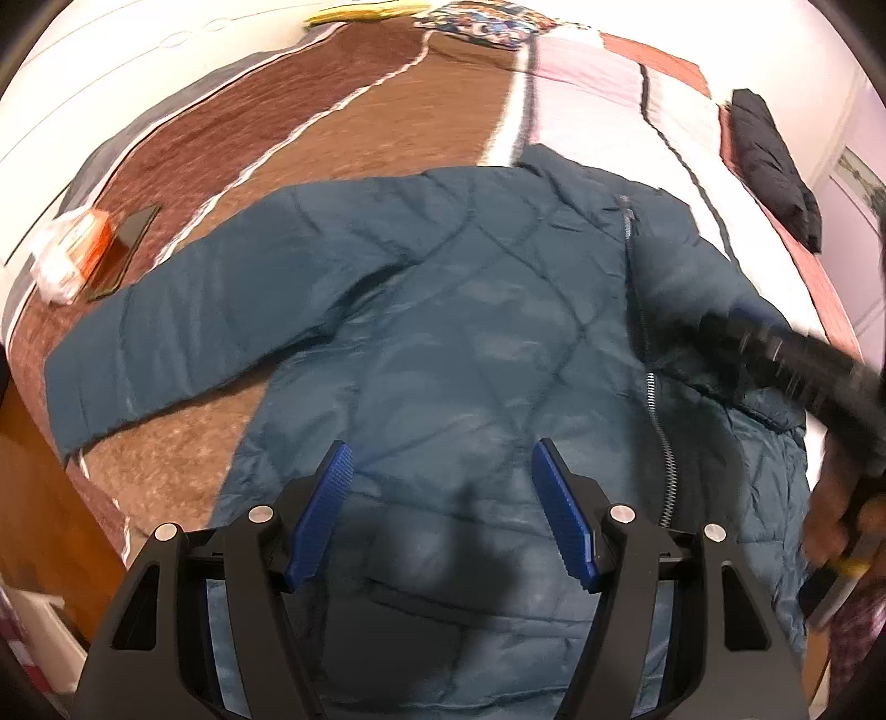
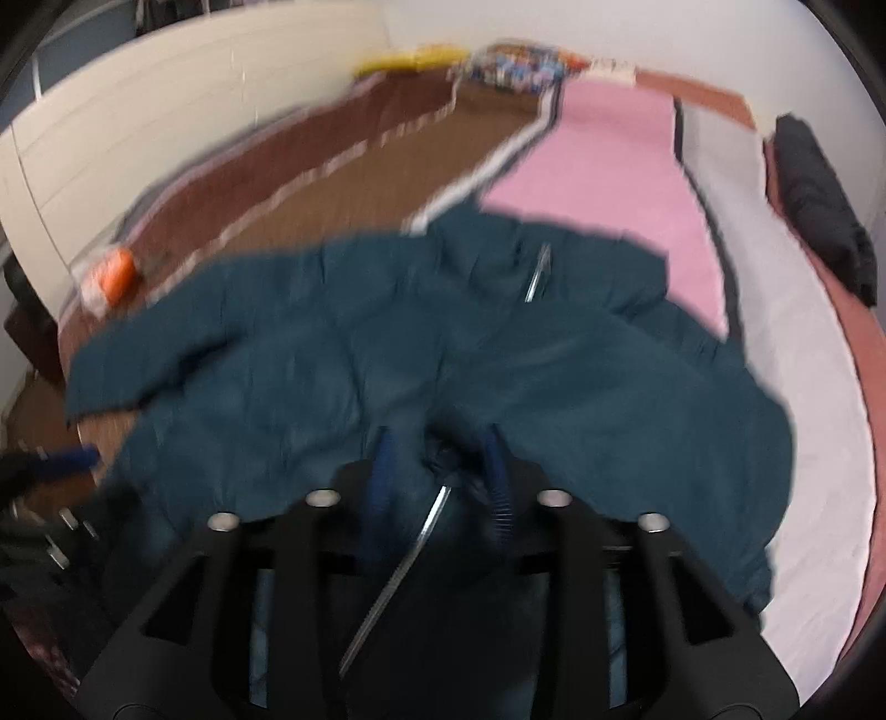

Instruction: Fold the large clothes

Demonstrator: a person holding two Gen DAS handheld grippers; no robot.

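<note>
A teal quilted puffer jacket (image 1: pixel 470 310) lies front-up on the bed, its zipper (image 1: pixel 653 399) closed and its left sleeve (image 1: pixel 183 332) spread out to the left. My left gripper (image 1: pixel 443 498) is open and empty, hovering over the jacket's lower front. My right gripper (image 2: pixel 440 459) is shut on a fold of the jacket (image 2: pixel 387 343) near the zipper, on the right side. The right gripper also shows blurred at the right of the left wrist view (image 1: pixel 775 354). The right wrist view is motion-blurred.
The bed has a brown, pink and white striped cover (image 1: pixel 387 111). A phone (image 1: pixel 124 249) and an orange packet in plastic (image 1: pixel 72 249) lie at the left edge. A folded black garment (image 1: pixel 775 166) lies at the far right. Patterned pillows (image 1: pixel 487 27) are at the head.
</note>
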